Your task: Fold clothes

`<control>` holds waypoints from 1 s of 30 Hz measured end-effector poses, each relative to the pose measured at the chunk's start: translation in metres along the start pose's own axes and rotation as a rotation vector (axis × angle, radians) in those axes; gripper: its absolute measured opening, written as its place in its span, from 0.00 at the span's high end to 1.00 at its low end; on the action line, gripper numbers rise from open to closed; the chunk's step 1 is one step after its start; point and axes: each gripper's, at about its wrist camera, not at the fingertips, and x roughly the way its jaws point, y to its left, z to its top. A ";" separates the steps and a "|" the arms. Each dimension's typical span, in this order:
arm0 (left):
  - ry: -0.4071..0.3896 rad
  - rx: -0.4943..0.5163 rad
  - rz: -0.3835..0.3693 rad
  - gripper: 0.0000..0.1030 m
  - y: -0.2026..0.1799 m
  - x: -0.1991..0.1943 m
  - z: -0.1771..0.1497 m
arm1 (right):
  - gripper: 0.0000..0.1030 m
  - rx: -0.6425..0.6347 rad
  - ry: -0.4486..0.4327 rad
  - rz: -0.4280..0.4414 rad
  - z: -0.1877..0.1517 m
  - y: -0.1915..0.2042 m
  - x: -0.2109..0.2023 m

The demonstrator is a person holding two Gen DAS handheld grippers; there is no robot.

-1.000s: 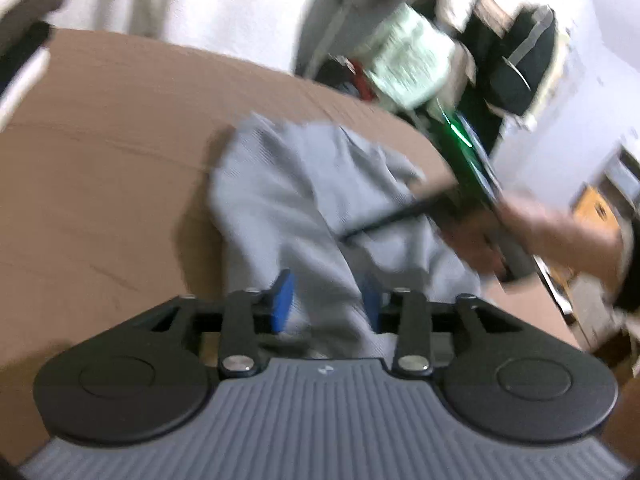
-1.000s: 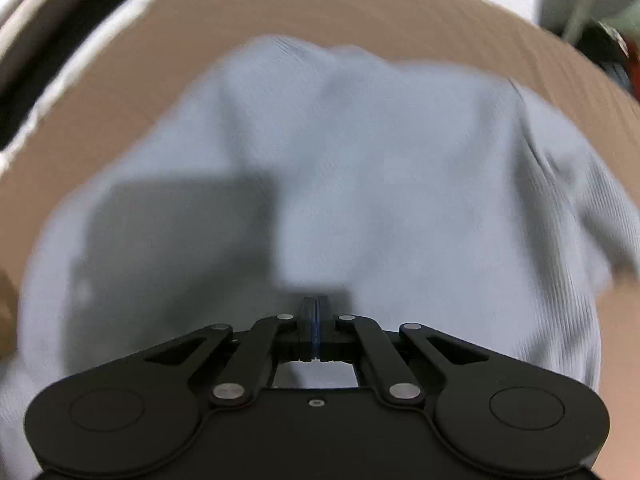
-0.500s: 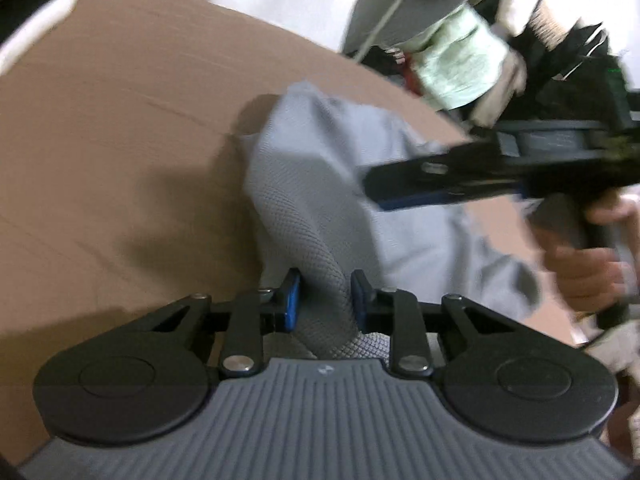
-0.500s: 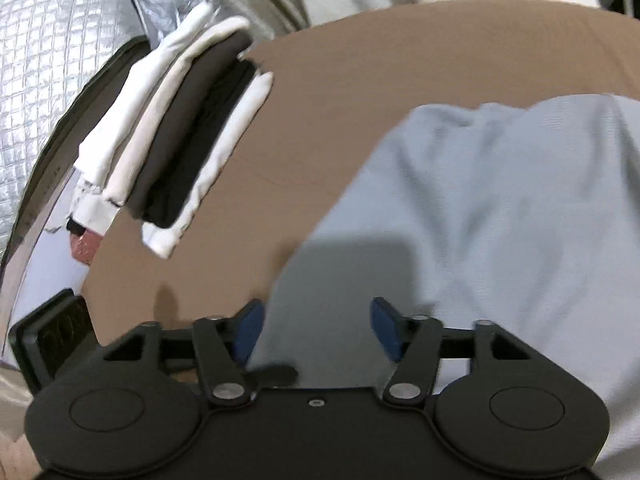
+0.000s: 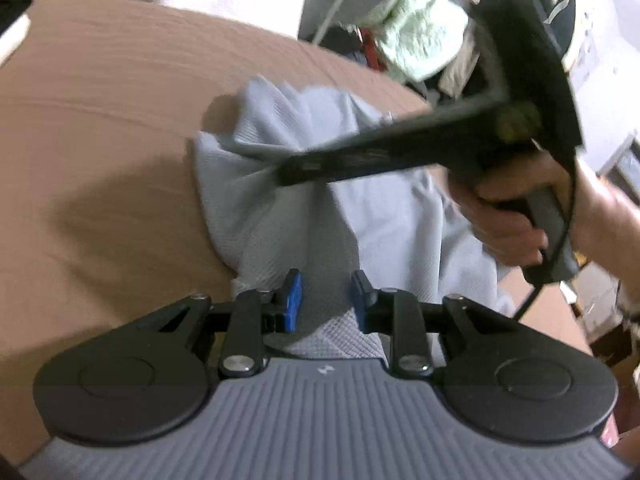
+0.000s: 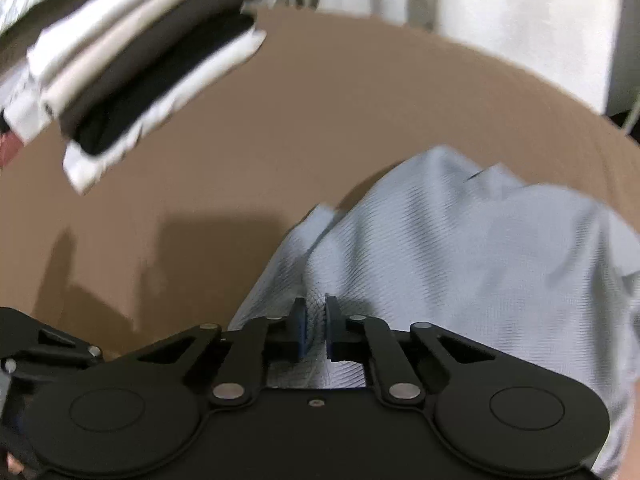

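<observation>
Nearest, left gripper (image 5: 326, 300): blue pads spread, a ridge of the grey-blue garment (image 5: 304, 216) running up between them; whether the pads touch the cloth cannot be told. Right gripper (image 6: 315, 330): pads drawn close, pinching a raised fold of the same garment (image 6: 460, 264), weave visibly puckered at the nip. Same tool seen from the left wrist camera as a blurred black bar (image 5: 384, 156) crossing above the garment, held in a bare hand (image 5: 508, 216) on the garment's right side, a dark cable hanging below the grip.

Garment: waffle-knit, crumpled and bunched, lying on the brown surface (image 5: 100, 152) and lifted at both held points. Surface around the garment: matt brown with faint grain lines, bare to the garment's left, curved edge behind it; hard shadows of the tools cast on it left of the garment in the right wrist view.

Beyond the garment and to its left: a stack of folded clothes (image 6: 132, 68), white, cream and black layers, resting at the far edge of the surface (image 6: 360, 92); quilted silver material just behind the stack. Behind the garment: pale curtain or wall. Beyond the garment and to its right: cluttered pile of cloth, including a pale green piece (image 5: 420, 36), with dark and red items; detail blurred. Farther right: white wall, items indistinct.
</observation>
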 end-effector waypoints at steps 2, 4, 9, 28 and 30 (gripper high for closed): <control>-0.049 -0.052 -0.051 0.60 0.013 -0.011 0.005 | 0.94 0.040 -0.039 -0.027 -0.009 -0.013 -0.019; -0.091 -0.122 -0.134 0.60 0.032 -0.021 0.010 | 0.94 0.110 -0.029 -0.066 -0.024 -0.033 -0.029; -0.116 -0.214 -0.167 0.45 0.053 -0.032 0.007 | 0.94 0.366 0.091 -0.094 -0.073 -0.088 -0.025; -0.068 -0.088 0.014 0.59 -0.003 0.006 -0.020 | 0.96 0.421 -0.106 0.270 -0.101 -0.125 -0.070; -0.132 -0.072 0.098 0.91 0.004 -0.013 -0.010 | 0.94 0.424 -0.132 0.324 -0.099 -0.125 -0.068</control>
